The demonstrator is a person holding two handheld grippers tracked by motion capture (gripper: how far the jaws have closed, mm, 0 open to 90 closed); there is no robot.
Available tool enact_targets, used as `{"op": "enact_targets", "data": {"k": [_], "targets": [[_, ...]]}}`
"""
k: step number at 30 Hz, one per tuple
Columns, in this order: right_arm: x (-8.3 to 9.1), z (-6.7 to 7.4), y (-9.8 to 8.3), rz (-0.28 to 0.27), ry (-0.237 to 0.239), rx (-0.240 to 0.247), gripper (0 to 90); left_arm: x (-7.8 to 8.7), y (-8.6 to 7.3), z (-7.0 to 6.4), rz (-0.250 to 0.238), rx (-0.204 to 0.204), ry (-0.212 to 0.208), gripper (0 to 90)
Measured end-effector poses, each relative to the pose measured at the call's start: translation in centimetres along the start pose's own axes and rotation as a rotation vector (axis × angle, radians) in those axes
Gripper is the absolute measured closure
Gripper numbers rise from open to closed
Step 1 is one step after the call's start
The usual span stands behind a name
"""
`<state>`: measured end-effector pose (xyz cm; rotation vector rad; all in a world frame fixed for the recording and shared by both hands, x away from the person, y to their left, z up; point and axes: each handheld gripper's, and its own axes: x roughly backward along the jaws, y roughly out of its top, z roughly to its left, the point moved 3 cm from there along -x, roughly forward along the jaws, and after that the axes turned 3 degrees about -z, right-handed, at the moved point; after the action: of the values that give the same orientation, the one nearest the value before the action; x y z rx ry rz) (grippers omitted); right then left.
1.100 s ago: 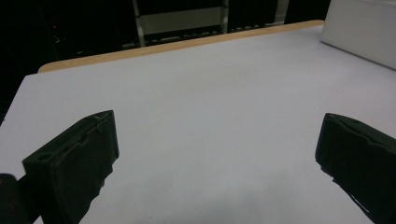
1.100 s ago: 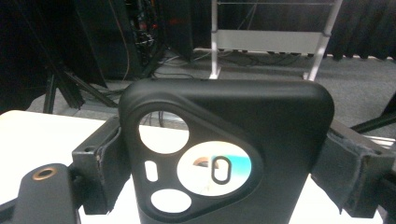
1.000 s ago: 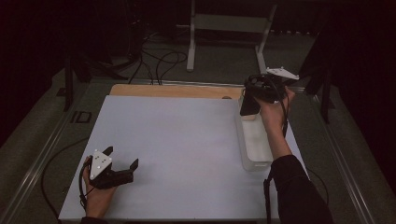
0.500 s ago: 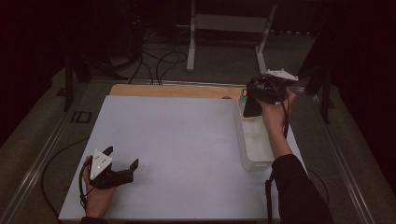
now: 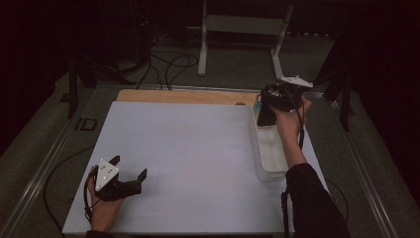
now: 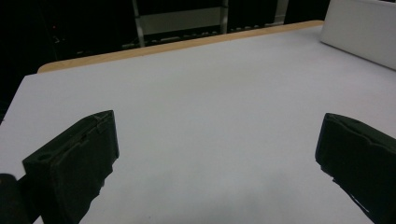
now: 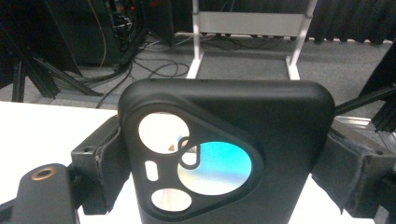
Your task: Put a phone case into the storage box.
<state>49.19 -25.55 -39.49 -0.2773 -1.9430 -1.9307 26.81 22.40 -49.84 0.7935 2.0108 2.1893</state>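
While the left gripper (image 5: 130, 179) rests on the near left of the white tabletop sheet (image 5: 198, 158) with its jaws spread wide around nothing, the right gripper (image 7: 219, 163) farther off clamps a matte black phone case with a triangular camera cutout (image 7: 224, 149) by its two side edges. It holds the case upright above the far end of a clear, shallow plastic tray (image 5: 270, 153) at the sheet's right edge. Beyond the table's wooden rim (image 5: 183, 95) lie dark floor, cables (image 5: 168, 64) and a white metal stand (image 5: 242, 29).

Left hand-held gripper (image 5: 130, 174) low, jaws apart; right hand-held gripper (image 5: 265, 115) raised, clamped.
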Motion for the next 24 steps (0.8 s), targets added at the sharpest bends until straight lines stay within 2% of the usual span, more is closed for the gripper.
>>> {"op": "enact_targets", "data": {"k": [15, 24], "targets": [[-1.7, -0.1, -1.9, 0.044, -0.007, -0.014, 13.7, 0.1, 0.0, 0.1, -0.004, 0.001, 0.000, 0.0], [-2.5, 0.3, -2.7, 0.061, -0.015, 0.001, 13.5, 0.1, 0.0, 0.1, -0.004, 0.002, 0.000, 0.0]]}}
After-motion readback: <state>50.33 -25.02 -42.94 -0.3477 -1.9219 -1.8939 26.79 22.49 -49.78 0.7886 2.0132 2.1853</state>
